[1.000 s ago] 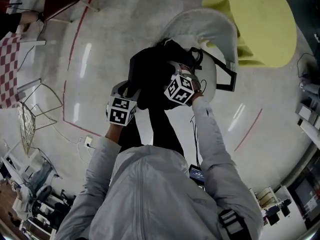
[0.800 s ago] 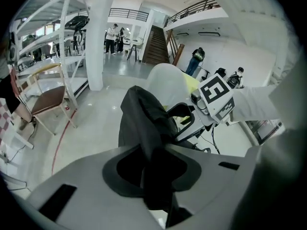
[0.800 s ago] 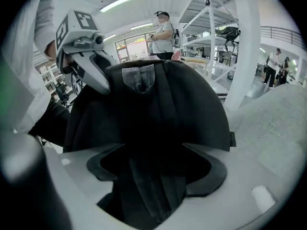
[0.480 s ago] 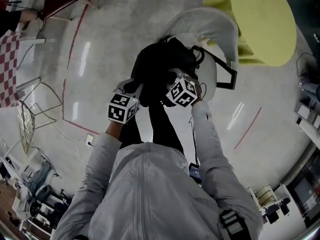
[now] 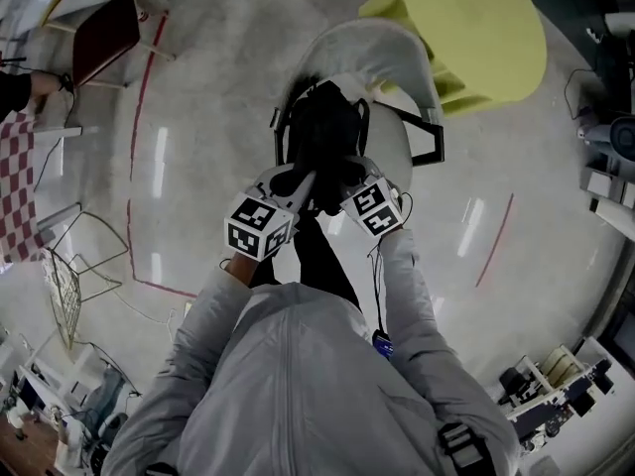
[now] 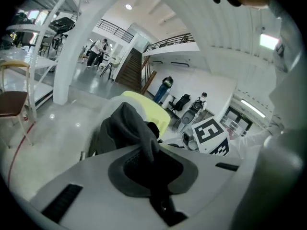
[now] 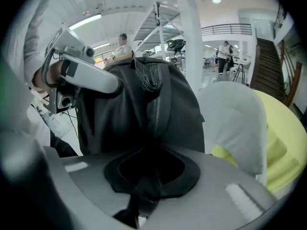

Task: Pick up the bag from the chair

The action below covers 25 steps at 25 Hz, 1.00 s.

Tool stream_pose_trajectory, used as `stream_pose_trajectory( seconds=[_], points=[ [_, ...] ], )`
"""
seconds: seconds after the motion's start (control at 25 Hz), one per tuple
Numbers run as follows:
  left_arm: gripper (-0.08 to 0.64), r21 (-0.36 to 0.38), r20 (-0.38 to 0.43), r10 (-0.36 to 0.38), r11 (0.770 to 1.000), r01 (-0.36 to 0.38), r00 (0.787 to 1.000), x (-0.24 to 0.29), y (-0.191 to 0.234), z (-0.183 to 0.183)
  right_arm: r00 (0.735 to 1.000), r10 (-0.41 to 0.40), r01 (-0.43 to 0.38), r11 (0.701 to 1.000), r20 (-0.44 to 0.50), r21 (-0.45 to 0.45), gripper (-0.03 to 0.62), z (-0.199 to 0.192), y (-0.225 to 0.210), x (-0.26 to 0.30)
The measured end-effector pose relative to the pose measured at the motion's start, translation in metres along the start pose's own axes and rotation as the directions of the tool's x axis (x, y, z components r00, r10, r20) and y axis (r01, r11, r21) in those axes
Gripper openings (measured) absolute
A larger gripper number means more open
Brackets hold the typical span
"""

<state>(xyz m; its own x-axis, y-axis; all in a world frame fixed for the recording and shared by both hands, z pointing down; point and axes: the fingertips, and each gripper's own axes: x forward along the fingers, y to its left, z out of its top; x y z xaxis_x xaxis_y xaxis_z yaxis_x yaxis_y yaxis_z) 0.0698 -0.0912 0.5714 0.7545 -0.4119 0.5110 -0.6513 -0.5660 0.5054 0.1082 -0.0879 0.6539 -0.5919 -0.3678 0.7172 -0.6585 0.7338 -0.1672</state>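
The black bag (image 5: 322, 132) hangs bunched above the white chair (image 5: 397, 62), held from both sides. My left gripper (image 5: 301, 181) is shut on a dark fold of the bag (image 6: 136, 128), which runs down between its jaws. On the bag's other side my right gripper (image 5: 344, 179) is shut on the fabric, and the bag (image 7: 144, 99) fills the middle of that view. The chair's white back (image 7: 235, 123) stands just behind the bag. The seat under the bag is mostly hidden.
A yellow round table (image 5: 471, 23) stands right behind the chair. A red-seated chair (image 5: 109, 23) is at the far left, with red tape lines (image 5: 139, 117) on the grey floor. A wire rack (image 5: 69, 266) and a checked cloth (image 5: 15, 167) lie left. People stand far off.
Both grippers have come closer together and moved forward. The bag has drawn up into a narrower bundle between them, over the chair.
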Motion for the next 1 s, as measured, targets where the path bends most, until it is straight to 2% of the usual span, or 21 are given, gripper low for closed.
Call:
stream_pose_trajectory(
  seconds=[0.2, 0.32, 0.4, 0.56, 0.72, 0.8, 1.0],
  points=[
    [0.009, 0.049, 0.042, -0.134, 0.990, 0.131, 0.990, -0.005, -0.045, 0.041, 0.985, -0.115, 0.093, 0.982, 0.127, 0.167, 0.057, 0.023, 0.006, -0.050],
    [0.009, 0.100, 0.069, -0.220, 0.972, 0.213, 0.973, -0.016, -0.069, 0.071, 0.951, -0.215, 0.159, 0.956, 0.223, 0.245, 0.055, 0.047, 0.005, -0.082],
    [0.009, 0.153, 0.078, -0.270, 0.955, 0.256, 0.960, -0.031, -0.081, 0.089, 0.926, -0.264, 0.192, 0.946, 0.271, 0.262, 0.055, 0.064, 0.006, -0.102],
    [0.009, 0.299, 0.098, -0.342, 0.906, 0.300, 0.935, -0.063, -0.106, 0.126, 0.879, -0.334, 0.255, 0.933, 0.341, 0.255, 0.055, 0.099, 0.017, -0.144],
    [0.009, 0.415, 0.126, -0.420, 0.845, 0.337, 0.899, -0.083, -0.145, 0.162, 0.800, -0.457, 0.367, 0.885, 0.389, 0.286, 0.055, 0.128, 0.020, -0.194],
    [0.009, 0.456, 0.141, -0.462, 0.815, 0.357, 0.875, -0.093, -0.161, 0.179, 0.768, -0.490, 0.384, 0.868, 0.412, 0.316, 0.055, 0.144, 0.022, -0.216],
    [0.009, 0.563, 0.184, -0.543, 0.741, 0.365, 0.819, -0.119, -0.187, 0.215, 0.705, -0.533, 0.409, 0.845, 0.467, 0.345, 0.057, 0.179, 0.035, -0.262]
  ],
)
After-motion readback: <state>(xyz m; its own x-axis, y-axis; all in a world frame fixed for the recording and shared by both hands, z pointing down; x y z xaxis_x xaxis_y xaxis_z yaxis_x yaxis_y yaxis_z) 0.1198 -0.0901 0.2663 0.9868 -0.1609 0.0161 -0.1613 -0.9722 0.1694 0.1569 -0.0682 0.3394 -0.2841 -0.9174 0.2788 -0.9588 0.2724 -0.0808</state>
